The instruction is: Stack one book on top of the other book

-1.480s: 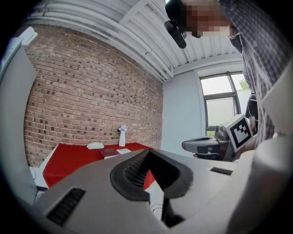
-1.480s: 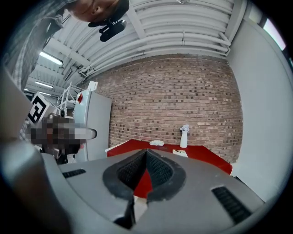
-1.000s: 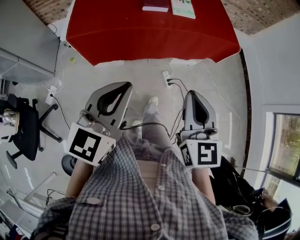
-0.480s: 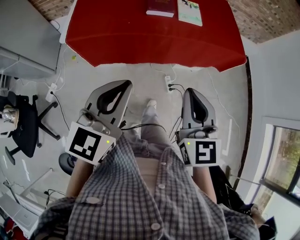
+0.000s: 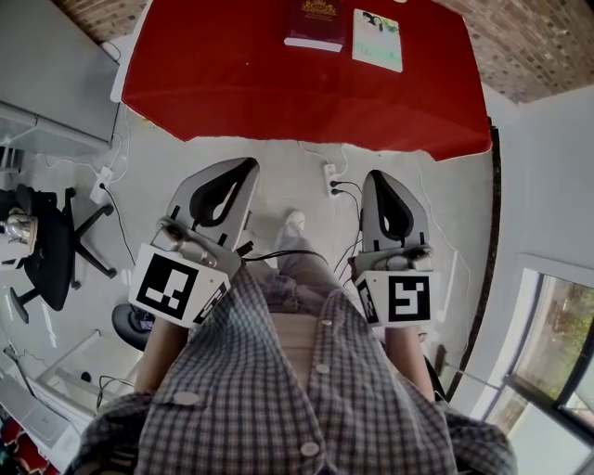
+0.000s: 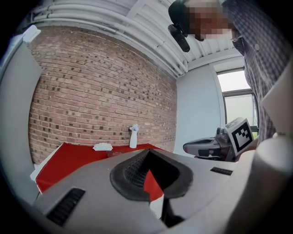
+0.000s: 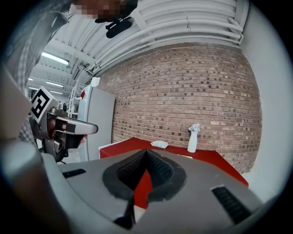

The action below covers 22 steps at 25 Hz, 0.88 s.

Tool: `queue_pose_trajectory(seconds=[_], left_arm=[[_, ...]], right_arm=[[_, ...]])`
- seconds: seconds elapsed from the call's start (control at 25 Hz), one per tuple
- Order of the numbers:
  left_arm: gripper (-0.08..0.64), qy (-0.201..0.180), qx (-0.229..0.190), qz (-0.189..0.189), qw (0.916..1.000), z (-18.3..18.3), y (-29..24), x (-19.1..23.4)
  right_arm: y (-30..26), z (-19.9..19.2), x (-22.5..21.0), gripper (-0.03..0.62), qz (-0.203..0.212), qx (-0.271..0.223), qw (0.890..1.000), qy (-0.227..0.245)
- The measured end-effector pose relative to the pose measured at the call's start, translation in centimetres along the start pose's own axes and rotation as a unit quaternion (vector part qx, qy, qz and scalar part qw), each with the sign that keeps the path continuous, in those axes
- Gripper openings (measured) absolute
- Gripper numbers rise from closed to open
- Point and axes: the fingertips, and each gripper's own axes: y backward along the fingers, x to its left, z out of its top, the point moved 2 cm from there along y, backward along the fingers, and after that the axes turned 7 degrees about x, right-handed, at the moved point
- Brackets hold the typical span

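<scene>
Standing short of the red desk (image 5: 232, 83), with nothing in hand yet and the stack not started.

Left claw (image 5: 243, 169): jaws shut on nothing. In its own view only the desk's red shows through the recess behind the tips. We hold it roughly level in front of the checked shirt, aimed at the desk. We read that as a carry pose, not a reach.

Books: the dark red book (image 5: 314, 23) lies flat toward the far part of the desk. The pale green-and-white book (image 5: 378, 39) lies just beside it on the right. A strip of red shows between them, so they aren't touching. They sit flat, covers up and roughly parallel, so we judge either one can be pinched at an edge and lifted onto the other.

Right claw (image 5: 379, 178): also closed and empty, held level like the left. Both claws are well apart from the books, so shut jaws cost us nothing here. They'll need opening before either one reaches a book.

The right claw's view also shows a crumpled white cloth (image 7: 159, 144) and a white spray bottle (image 7: 193, 137) at the back of the desk, by the brick wall.
</scene>
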Motion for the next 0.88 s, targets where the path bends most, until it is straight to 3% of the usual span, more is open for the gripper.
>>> queue_pose_trajectory(seconds=[0.4, 0.88], left_arm=[[0.0, -0.007, -0.009, 0.021, 0.9997, 2.5, -5.2, 0.6], [0.0, -0.016, -0.001, 0.046, 0.9988, 3.5, -9.4, 1.3]], right_arm=[[-3.7, 1.0, -5.7, 0.002, 0.007, -0.006, 1.0, -0.004], [-6.6, 1.3, -9.3, 0.002, 0.019, -0.01, 1.0, -0.003]])
